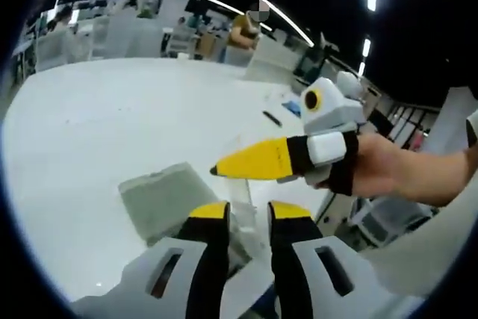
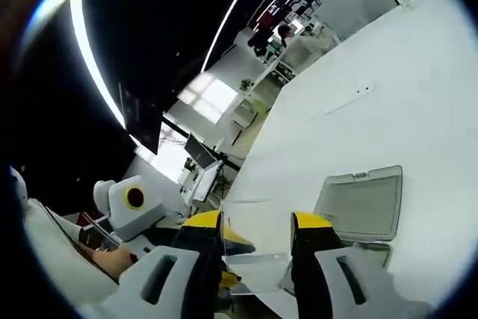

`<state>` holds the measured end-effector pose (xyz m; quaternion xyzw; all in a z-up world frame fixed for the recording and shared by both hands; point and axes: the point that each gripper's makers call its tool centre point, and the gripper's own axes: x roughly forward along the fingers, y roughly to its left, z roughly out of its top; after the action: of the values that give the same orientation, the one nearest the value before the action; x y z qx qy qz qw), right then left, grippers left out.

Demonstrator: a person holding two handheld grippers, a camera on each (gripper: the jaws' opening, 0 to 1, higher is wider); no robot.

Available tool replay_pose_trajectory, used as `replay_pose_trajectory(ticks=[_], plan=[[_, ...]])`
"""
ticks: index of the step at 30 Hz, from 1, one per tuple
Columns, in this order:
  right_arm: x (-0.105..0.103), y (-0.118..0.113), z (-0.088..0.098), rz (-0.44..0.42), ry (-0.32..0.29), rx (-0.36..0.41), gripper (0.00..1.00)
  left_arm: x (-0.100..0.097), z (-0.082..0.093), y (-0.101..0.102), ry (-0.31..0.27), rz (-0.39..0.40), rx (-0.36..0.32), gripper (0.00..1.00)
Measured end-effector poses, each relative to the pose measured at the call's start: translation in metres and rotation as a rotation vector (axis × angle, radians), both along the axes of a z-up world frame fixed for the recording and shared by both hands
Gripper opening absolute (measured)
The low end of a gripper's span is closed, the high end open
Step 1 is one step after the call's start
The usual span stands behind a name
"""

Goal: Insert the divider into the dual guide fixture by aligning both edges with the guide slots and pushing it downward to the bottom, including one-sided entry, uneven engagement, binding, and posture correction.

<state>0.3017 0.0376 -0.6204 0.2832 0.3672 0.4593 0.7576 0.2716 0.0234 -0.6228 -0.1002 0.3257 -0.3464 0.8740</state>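
Note:
A clear divider plate (image 2: 256, 238) stands between the yellow-tipped jaws of my right gripper (image 2: 257, 220), its side edges against the jaws' inner faces. In the left gripper view the plate (image 1: 243, 198) shows edge-on as a thin clear strip. It hangs below my right gripper (image 1: 218, 170), which comes in from the right. My left gripper (image 1: 248, 211) straddles the strip's lower part with a visible gap between its jaws. The grey fixture (image 1: 166, 198) lies flat on the white table, just left of my left jaws, and beyond my right jaws (image 2: 363, 204) in the right gripper view.
The white table (image 1: 112, 117) spreads wide to the left and far side. A dark pen-like object (image 1: 271, 118) and a blue item (image 1: 293, 107) lie near its far right edge. A hand (image 1: 388, 173) holds the right gripper. Desks and chairs stand beyond the table.

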Motion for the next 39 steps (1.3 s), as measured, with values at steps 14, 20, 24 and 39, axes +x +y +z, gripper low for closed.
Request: replay_pose_trajectory(ticks=[14,20,24,39], plan=[[0.000,0.003,-0.010,-0.048,0.008,-0.064,0.31,0.002,-0.015,0.004,0.031,0.034,0.066,0.08],[0.001,0.003,-0.013,-0.069,0.006,-0.096,0.31,0.003,-0.019,0.007,0.042,0.042,0.080,0.07],[0.003,0.005,-0.015,-0.085,0.003,-0.129,0.31,0.004,-0.023,0.009,0.048,0.048,0.100,0.05],[0.005,0.008,-0.022,-0.124,0.002,-0.195,0.31,0.009,-0.030,0.012,0.063,0.061,0.135,0.04]])
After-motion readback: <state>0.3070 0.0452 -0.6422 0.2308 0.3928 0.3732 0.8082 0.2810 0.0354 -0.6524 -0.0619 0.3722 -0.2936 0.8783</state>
